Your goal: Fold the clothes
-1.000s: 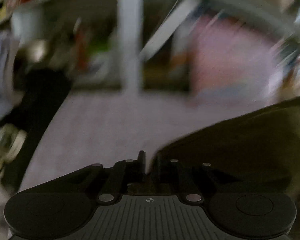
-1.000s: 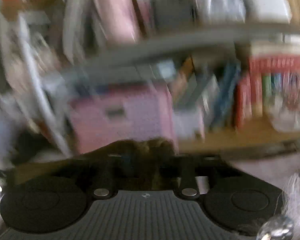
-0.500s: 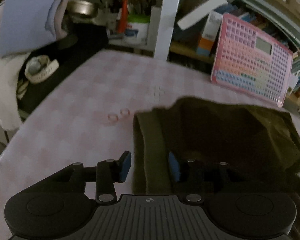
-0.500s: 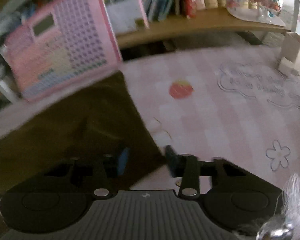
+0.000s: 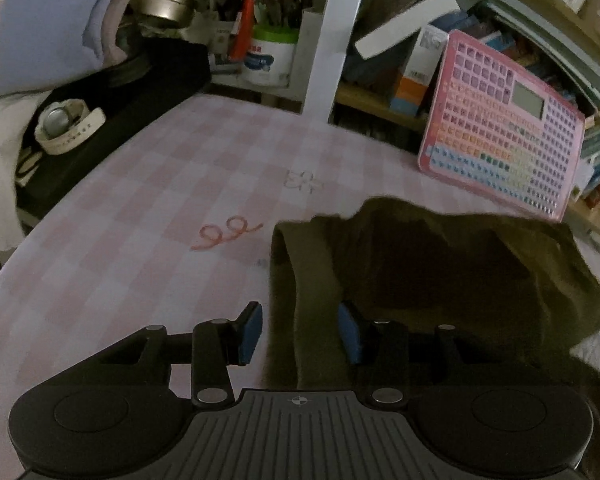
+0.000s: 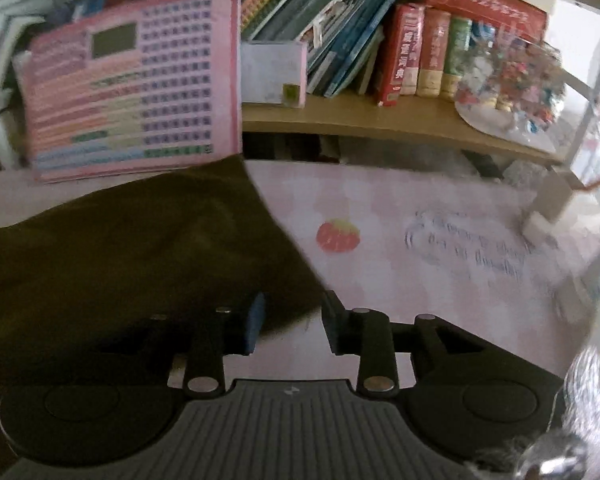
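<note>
Garments: one dark olive garment (image 5: 440,276) is lying on the pink checked tabletop (image 5: 140,240).
Tools: two are showing, the left tool (image 5: 300,332) and the right tool (image 6: 292,324), one per view.
Pink keypad boards: one pink keypad board (image 5: 500,136) is leaning at the back of the tabletop.
Wristwatches: one white wristwatch (image 5: 66,124) is sitting on a dark surface at the left.
Pen tubs: one white tub (image 5: 270,56) is holding pens.
Metal tins: one round tin (image 5: 160,6) is sitting behind.
Printed strawberries: one strawberry (image 6: 337,235) is showing on the cloth.
Books: a row of books (image 6: 428,52) is standing on the shelf, too blurred for counting.
</note>
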`<state>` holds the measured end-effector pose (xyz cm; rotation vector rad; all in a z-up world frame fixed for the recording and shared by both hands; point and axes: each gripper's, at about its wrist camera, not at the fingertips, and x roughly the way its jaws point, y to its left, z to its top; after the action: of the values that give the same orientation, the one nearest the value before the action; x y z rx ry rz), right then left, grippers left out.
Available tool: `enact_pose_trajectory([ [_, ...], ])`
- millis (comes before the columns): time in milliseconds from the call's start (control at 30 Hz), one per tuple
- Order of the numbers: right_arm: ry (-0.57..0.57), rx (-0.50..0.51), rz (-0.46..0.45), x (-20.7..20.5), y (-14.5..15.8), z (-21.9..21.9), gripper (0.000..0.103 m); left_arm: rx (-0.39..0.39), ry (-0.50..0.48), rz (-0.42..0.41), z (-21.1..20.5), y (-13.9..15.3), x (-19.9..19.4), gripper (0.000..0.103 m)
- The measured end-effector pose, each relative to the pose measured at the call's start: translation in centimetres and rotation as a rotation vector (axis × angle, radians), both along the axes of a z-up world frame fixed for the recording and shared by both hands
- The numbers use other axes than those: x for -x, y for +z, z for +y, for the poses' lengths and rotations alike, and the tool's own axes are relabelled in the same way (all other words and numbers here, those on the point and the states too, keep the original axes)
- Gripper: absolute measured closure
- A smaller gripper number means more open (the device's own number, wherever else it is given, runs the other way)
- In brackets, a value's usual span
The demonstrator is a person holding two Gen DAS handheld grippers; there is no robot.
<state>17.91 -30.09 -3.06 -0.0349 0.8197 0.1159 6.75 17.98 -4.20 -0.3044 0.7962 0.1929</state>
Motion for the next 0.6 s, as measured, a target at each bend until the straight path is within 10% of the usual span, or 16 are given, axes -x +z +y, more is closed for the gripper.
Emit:
enact_pose_trajectory([
  [133,0.004,0.032,0.013,6.4,0.4,0.2,0.07,0.029,-0.008,-0.03,0.3,-0.4,-1.4,0.068],
  [267,-0.065,0.053,0.053,12.3,-0.4,0.0,0.07,0.067,-0.007,-0.043,0.9,-1.2,-2.3,0.095],
  [600,-0.207,0.075,0.098,19.2,-2.5,0.5,0.069,0.079,0.023,-0.059,2.1,-0.5,-0.8,0.088],
])
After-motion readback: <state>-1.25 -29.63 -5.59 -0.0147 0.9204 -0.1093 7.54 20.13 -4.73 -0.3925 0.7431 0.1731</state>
